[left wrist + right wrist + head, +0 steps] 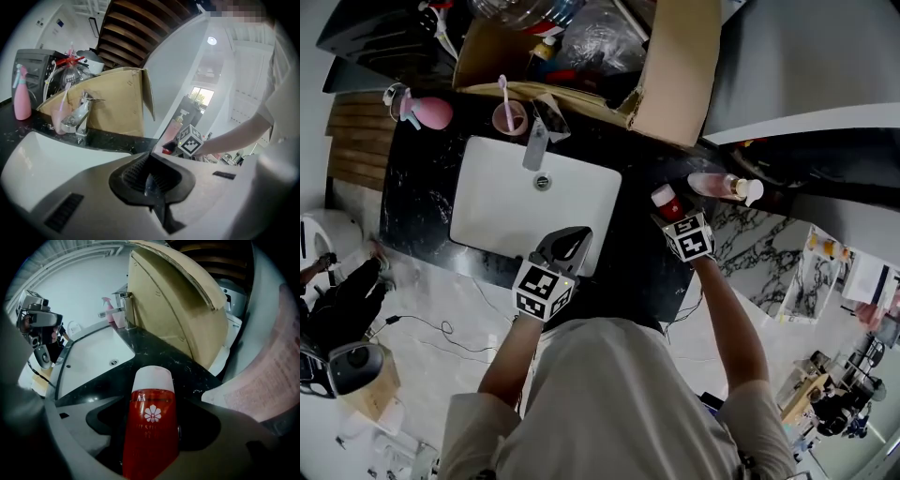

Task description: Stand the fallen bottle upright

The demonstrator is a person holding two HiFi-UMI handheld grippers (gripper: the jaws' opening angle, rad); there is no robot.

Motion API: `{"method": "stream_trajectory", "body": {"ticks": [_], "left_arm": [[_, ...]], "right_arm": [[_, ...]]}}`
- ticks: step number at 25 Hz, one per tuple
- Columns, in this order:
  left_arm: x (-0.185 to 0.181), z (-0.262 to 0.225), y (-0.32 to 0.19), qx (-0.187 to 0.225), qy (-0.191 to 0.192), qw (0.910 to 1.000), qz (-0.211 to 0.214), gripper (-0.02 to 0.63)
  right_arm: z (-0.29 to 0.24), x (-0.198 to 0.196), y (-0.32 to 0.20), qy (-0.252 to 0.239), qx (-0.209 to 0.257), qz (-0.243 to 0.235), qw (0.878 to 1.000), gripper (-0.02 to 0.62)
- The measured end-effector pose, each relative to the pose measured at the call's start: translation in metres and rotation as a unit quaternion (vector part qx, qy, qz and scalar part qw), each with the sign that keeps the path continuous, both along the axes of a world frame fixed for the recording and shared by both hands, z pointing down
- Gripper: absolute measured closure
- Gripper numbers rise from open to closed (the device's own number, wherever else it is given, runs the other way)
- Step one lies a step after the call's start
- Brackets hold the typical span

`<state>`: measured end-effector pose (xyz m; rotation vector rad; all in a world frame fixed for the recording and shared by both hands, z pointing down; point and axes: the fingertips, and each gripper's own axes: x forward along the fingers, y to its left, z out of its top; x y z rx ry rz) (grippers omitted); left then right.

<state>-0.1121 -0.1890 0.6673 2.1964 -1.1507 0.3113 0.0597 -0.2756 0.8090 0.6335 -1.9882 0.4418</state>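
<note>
A small red bottle (664, 199) with a white cap is held over the black counter (628, 253), right of the sink. My right gripper (669, 210) is shut on its body, and the cap points away from the gripper. In the right gripper view the red bottle (151, 427) fills the gap between the jaws of that gripper (152, 411). I cannot tell whether it touches the counter. A pink pump bottle (720, 185) lies on its side just to the right. My left gripper (570, 242) hovers at the sink's front edge, shut and empty (151, 180).
A white sink (502, 211) with a chrome faucet (536, 145) takes up the counter's left half. An open cardboard box (675, 66) full of items stands behind. A pink spray bottle (427, 112) and a pink cup (508, 117) sit at the back left.
</note>
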Motion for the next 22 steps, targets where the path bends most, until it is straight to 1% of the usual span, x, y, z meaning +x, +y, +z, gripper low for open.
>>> {"method": "stream_trajectory", "body": {"ticks": [3,5,7,9,15,18,22], "left_arm": [[0.001,0.002,0.002,-0.003,0.001,1.0,0.001,0.598],[0.0,0.004,0.003,-0.004,0.001,1.0,0.002,0.598],[-0.001,0.004,0.004,-0.005,0.001,1.0,0.001,0.598],[-0.001,0.002,0.004,-0.004,0.001,1.0,0.001,0.598],[-0.002,-0.007,0.005,0.007,-0.002,1.0,-0.001,0.598],[0.0,-0.012,0.009,0.011,-0.002,0.9999,-0.002,0.598],[0.0,-0.02,0.015,0.017,-0.003,0.9998,-0.002,0.598]], "right_arm": [[0.005,0.003,-0.002,0.019,0.003,-0.011,1.0,0.258],[0.007,0.005,-0.002,0.028,-0.003,-0.014,1.0,0.261],[0.008,0.005,-0.003,0.027,-0.01,-0.009,1.0,0.279],[0.008,0.005,-0.002,0.028,-0.014,-0.01,0.999,0.284],[0.003,0.001,0.018,0.045,-0.016,-0.054,0.997,0.287],[-0.001,0.002,0.024,0.045,-0.017,-0.061,0.997,0.287],[-0.014,0.006,0.025,0.043,-0.008,-0.059,0.997,0.287]]}}
